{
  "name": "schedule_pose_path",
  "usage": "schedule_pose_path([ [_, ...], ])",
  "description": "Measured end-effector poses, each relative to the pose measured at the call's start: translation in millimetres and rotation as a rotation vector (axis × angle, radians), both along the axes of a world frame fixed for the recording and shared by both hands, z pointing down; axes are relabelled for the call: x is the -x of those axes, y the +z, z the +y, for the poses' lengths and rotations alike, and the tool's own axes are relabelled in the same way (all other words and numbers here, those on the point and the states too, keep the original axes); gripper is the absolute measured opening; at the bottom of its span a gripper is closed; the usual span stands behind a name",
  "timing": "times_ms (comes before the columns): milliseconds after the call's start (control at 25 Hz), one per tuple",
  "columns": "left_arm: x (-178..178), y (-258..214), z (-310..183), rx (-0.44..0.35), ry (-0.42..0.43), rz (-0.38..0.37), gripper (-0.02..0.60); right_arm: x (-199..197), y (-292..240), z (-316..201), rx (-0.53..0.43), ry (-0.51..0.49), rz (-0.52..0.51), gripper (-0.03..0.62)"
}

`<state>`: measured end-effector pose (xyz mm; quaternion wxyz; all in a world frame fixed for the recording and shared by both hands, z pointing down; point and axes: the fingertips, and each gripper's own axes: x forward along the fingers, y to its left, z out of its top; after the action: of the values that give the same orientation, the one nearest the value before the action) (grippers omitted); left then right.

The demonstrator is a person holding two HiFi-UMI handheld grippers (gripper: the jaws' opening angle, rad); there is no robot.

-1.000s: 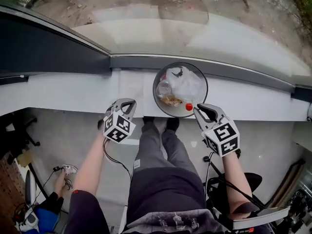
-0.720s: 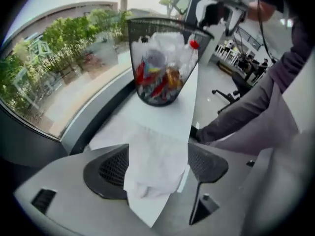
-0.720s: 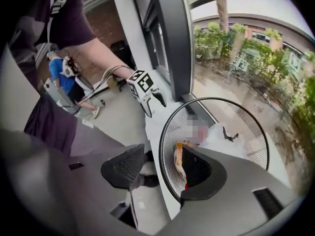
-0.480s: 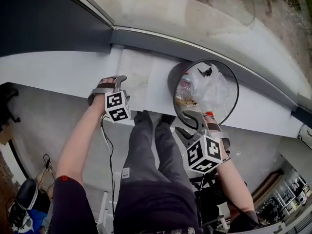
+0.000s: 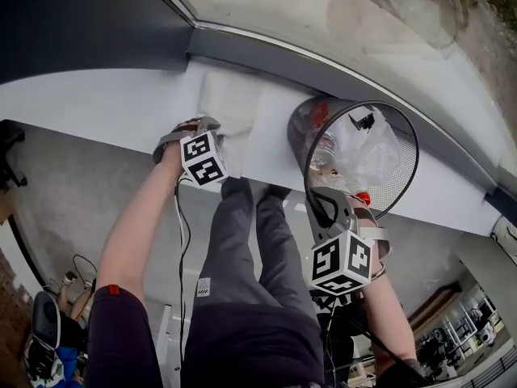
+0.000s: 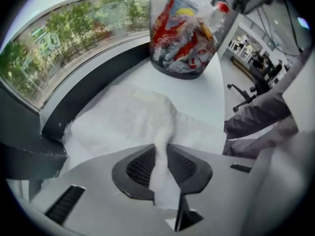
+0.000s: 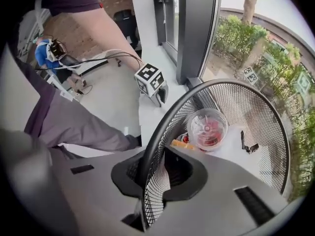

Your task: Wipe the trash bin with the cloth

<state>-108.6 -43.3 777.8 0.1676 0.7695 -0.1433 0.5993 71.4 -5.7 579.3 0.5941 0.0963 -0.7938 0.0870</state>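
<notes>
Left gripper (image 6: 161, 154) just closed, fingers (image 6: 139, 167) pinching cloth (image 6: 123, 122) fold; right gripper (image 7: 156, 173) likewise, pinching trash bin (image 7: 256, 117) rim.

White ledge (image 5: 97, 113) by window (image 5: 323, 6) holds 2 things: cloth (image 5: 230, 105) spread mostly flat, mesh bin (image 5: 299, 140) w/ rubbish (image 5: 363, 153) near it, not touching.

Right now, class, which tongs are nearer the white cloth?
Left. The left tongs have just closed on a fold of the cloth; the right tongs have just closed on the rim of the trash bin, beside the cloth.
</notes>
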Motion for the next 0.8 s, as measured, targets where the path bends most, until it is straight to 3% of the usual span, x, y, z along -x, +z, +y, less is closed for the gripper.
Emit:
schedule_pose_path([
  [40,-1,-1,2,0.036,-0.057,0.018,0.067,-3,-1,3,0.001,-0.009,0.0,0.043],
  [160,-10,-26,-2,0.109,-0.282,0.145,0.054,-11,-2,13,0.012,-0.054,-0.001,0.043],
  [280,-26,-84,-27,0.097,-0.548,0.405,0.054,-19,-4,19,0.021,-0.106,-0.004,0.043],
  [400,-42,-144,-59,0.045,-0.725,0.664,0.052,-22,-3,23,0.017,-0.123,-0.007,0.043],
  [480,-55,-167,-74,0.002,-0.761,0.753,0.052,-21,-2,23,0.015,-0.117,-0.009,0.043],
  [600,-87,-176,-85,-0.051,-0.71,0.795,0.052,-18,-1,20,0.011,-0.119,-0.003,0.043],
  [800,-142,-181,-75,-0.013,-0.597,0.86,0.054,-17,-1,22,0.012,-0.116,-0.01,0.043],
])
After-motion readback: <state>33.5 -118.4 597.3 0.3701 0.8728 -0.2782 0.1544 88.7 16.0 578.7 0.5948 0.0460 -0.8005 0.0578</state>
